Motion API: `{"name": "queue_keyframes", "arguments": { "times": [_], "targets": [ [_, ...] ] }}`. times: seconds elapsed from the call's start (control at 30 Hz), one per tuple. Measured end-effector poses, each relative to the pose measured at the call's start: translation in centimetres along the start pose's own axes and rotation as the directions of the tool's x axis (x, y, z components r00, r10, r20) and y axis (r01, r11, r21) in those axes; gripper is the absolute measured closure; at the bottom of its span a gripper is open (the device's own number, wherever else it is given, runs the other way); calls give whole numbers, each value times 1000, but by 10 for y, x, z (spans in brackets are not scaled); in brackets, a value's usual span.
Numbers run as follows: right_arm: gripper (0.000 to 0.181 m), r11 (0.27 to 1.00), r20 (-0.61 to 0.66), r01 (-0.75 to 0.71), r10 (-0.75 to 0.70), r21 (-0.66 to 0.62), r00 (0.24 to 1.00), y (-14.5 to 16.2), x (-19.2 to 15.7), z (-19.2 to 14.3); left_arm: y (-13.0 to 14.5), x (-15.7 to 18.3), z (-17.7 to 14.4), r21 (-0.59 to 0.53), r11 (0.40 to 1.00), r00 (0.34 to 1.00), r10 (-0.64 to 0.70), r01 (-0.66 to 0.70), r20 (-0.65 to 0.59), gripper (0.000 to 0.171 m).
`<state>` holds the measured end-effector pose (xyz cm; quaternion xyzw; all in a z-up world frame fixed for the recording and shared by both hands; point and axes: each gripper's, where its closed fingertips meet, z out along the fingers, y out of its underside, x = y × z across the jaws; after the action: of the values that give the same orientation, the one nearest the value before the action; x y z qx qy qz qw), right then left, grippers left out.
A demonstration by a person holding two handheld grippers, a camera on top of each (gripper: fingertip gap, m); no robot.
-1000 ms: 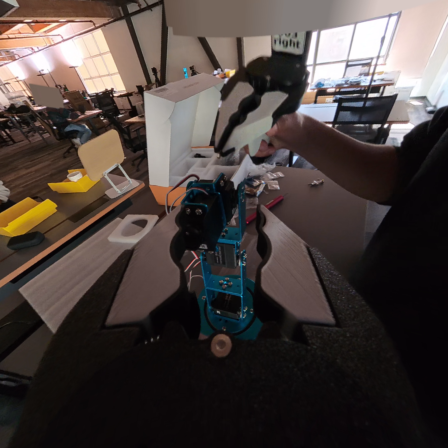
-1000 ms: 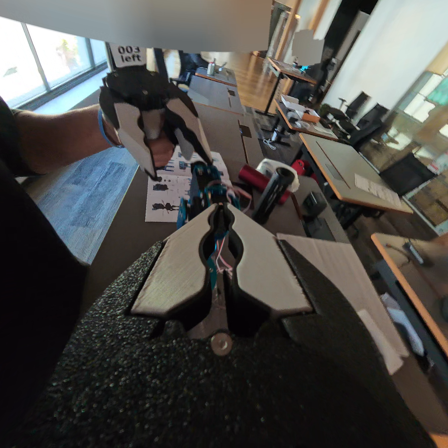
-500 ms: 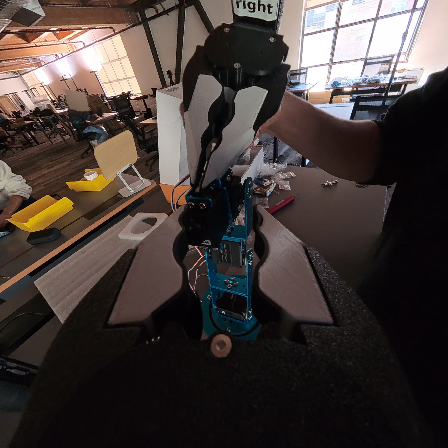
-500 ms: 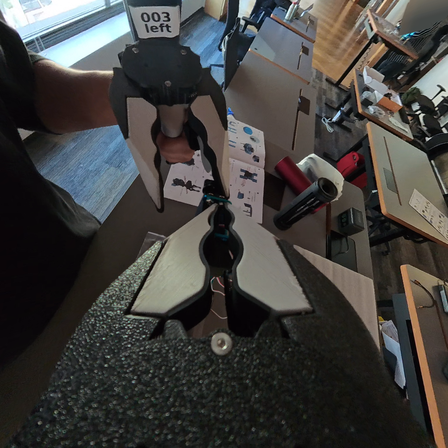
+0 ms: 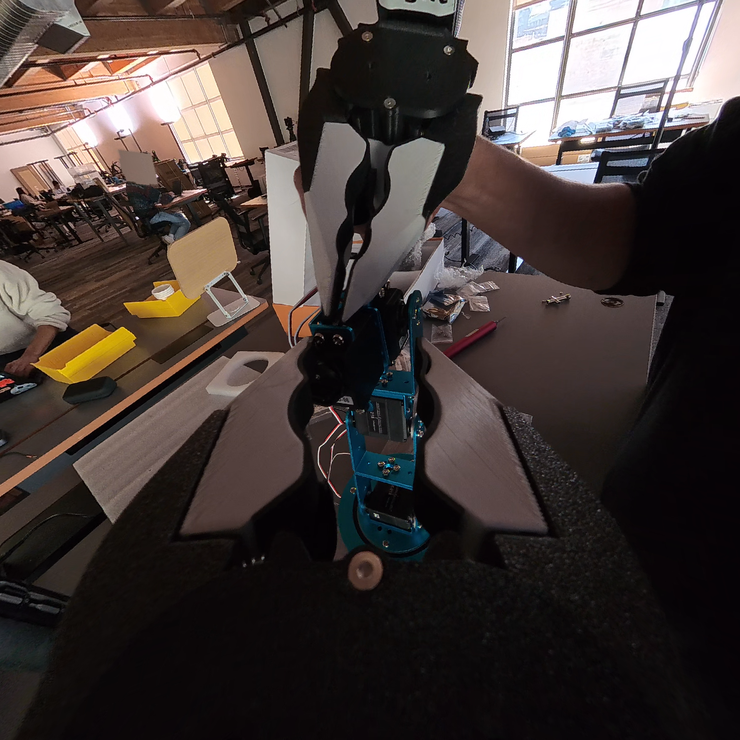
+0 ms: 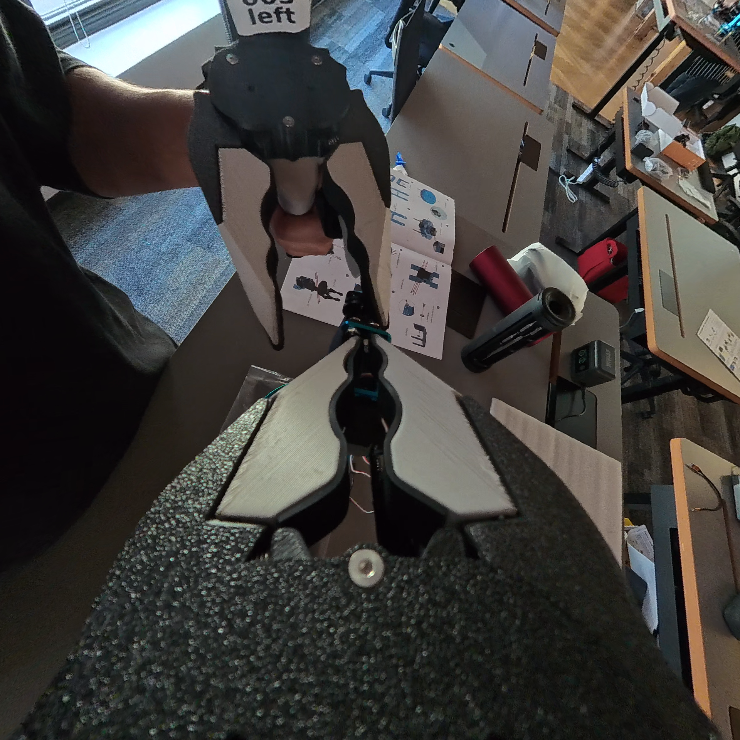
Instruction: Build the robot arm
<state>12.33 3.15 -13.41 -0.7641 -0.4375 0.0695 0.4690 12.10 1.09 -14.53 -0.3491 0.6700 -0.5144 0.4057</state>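
A dark table (image 5: 560,360) in an open office is seen. The blue servo arm (image 5: 380,420) is straddled by the spread-open left gripper (image 5: 362,352); its top bracket is now pinched by the right gripper (image 6: 365,340), lowered since earlier.

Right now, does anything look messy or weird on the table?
Red-and-white wires hang loose from the blue robot arm, and little plastic bags lie scattered beside the white box. Nothing looks broken.
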Motion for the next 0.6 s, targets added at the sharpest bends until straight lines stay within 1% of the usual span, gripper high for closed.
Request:
{"name": "queue_keyframes", "arguments": {
  "times": [0.17,0.27,0.33,0.6],
  "targets": [
    [179,1000,-5,5,-5,0,1000,0,0,0,0,0,0,-4,1000,1000,5,-5,-2,123],
    [180,999,14,2,-2,33,1000,-4,-2,0,0,0,0,-2,1000,1000,2,-2,-5,123],
    [180,1000,11,-2,2,19,1000,-1,1,1,1,0,0,-3,1000,1000,1,-1,-4,123],
    [181,996,1,44,-44,82,999,-4,3,3,1,0,-1,-6,1000,1000,1,-1,1,123]
  ]
}}
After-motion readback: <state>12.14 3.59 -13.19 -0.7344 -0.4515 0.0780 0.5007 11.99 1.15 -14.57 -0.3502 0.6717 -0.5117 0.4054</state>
